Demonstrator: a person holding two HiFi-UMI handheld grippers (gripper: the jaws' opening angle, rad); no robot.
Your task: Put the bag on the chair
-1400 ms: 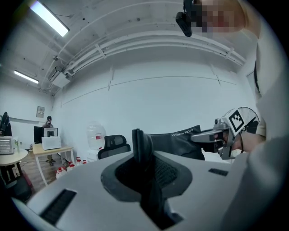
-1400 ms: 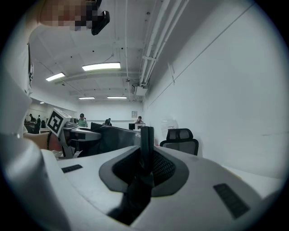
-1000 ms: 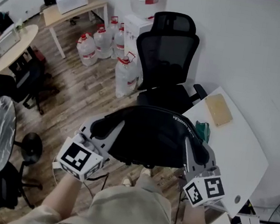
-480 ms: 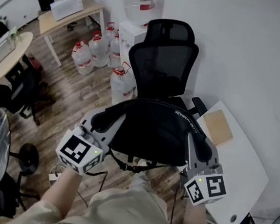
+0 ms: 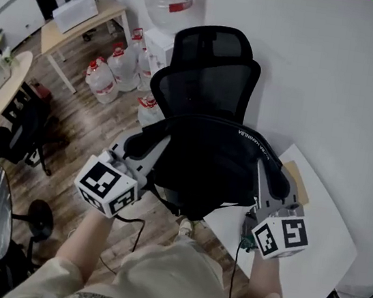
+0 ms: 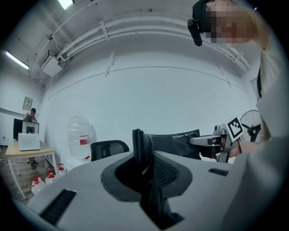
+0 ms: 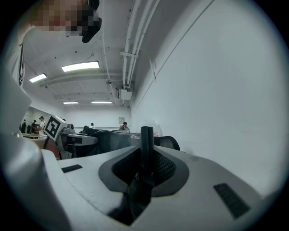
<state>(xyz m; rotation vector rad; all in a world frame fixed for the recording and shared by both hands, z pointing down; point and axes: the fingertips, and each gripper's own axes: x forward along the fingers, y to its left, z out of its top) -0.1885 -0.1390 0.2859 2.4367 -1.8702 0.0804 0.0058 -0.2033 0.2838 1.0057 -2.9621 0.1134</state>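
Bag (image 5: 204,171) hangs stretched between our two grippers, with the chair (image 5: 206,79) and its mesh back just beyond the fingertips. Our left gripper (image 6: 144,158) has its fingers (image 6: 81,189) clamped on the bag's left edge. Our right gripper (image 7: 145,158) pinches the right edge. A white table (image 5: 320,229) lies below the right fingers.

White wall (image 5: 334,76), wood floor (image 5: 86,131), desk (image 5: 110,9), water jugs (image 5: 101,79)
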